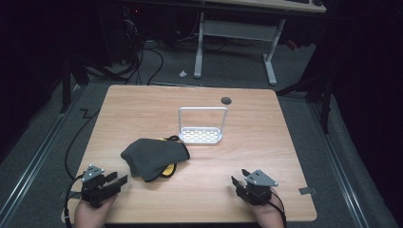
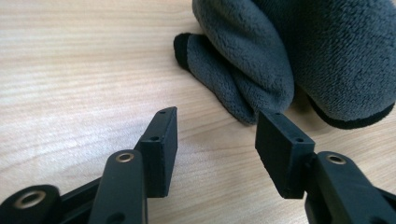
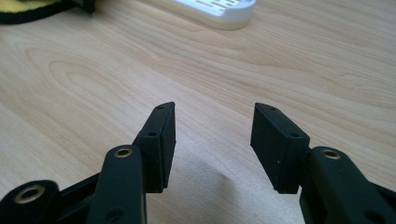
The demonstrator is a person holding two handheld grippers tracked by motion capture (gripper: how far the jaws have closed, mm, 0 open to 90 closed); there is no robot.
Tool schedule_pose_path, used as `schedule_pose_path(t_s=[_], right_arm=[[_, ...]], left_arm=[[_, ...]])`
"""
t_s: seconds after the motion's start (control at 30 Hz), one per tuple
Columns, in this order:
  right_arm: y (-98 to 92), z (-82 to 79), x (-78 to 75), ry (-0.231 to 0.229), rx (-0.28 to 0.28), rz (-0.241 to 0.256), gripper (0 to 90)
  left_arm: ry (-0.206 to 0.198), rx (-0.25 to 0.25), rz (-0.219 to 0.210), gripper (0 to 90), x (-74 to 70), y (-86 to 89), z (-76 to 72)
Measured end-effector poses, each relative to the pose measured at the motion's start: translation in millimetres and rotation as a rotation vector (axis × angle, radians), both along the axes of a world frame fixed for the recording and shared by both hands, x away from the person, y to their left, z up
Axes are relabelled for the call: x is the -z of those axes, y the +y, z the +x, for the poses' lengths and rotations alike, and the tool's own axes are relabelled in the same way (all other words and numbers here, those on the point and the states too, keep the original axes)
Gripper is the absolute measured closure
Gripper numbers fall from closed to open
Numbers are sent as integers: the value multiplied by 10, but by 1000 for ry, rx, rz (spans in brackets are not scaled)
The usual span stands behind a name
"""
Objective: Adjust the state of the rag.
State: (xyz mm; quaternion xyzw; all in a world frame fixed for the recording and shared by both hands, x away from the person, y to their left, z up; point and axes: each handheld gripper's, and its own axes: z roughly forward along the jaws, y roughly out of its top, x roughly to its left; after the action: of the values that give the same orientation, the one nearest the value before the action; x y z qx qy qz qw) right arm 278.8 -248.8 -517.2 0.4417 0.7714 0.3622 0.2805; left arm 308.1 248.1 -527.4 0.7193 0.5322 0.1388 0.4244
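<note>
1. I hold two black two-jaw grippers low over the light wooden worktop [image 1: 142, 102], one in each hand, both near its front edge.
2. My left gripper [image 1: 113, 183] sits at the front left corner. Its jaws are spread wide with nothing between them, and they point toward the crumpled dark grey fleece cloth with black edging [image 1: 154, 157].
3. In the left gripper view, the cloth [image 2: 299, 51] lies just ahead of my left gripper [image 2: 215, 128]. One soft fold reaches down close to the tip of the jaw on that view's right; I cannot tell whether the two touch.
4. The cloth rests on the worktop left of centre, bunched into a mound. A yellow layer [image 1: 167, 170] peeks out from under its near edge, and a thin black loop shows at its far side.
5. My right gripper [image 1: 239, 180] sits at the front right, well apart from the cloth. Its jaws are also spread open and empty, with bare wood [image 3: 215, 70] between and ahead of them.
6. In the right gripper view, the yellow part with its black edging [image 3: 28, 9] lies at the far upper left, and the base of a white perforated plastic rack [image 3: 215, 11] lies farther ahead.
7. From the high view, that rack [image 1: 201, 135] stands near the middle of the worktop, just beyond the cloth, with a tall white hoop handle [image 1: 203, 109] rising upright over it.
8. A small round dark grommet [image 1: 226, 100] sits in the worktop beyond the rack.
</note>
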Motion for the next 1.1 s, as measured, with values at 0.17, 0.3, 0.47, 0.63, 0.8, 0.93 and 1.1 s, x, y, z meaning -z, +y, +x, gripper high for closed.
schedule_pose_path(t_s=[0.17, 0.3, 0.47, 0.63, 0.8, 0.93, 1.1], right_arm=[[-69, -15, 8, 7, 23, 26, 514], [-94, -9, 14, 7, 30, 30, 514], [-92, 0, 20, 8, 31, 33, 514], [-96, -2, 24, 5, 29, 29, 515], [-98, -3, 22, 6, 28, 31, 516], [-85, -1, 20, 8, 26, 27, 517], [-80, 4, 26, 6, 14, 20, 517]], left_arm=[[-3, -2, 5, 482, -1, -2, -7], [-10, -3, 2, 476, -10, 19, -16], [-27, -9, 16, 467, -27, 24, -26], [-68, -7, 21, 462, -75, 30, -48], [-105, 11, 10, 481, -175, -2, -102], [-161, 89, 8, 481, -304, -175, -195], [-191, 157, 28, 448, -338, -398, -247]])
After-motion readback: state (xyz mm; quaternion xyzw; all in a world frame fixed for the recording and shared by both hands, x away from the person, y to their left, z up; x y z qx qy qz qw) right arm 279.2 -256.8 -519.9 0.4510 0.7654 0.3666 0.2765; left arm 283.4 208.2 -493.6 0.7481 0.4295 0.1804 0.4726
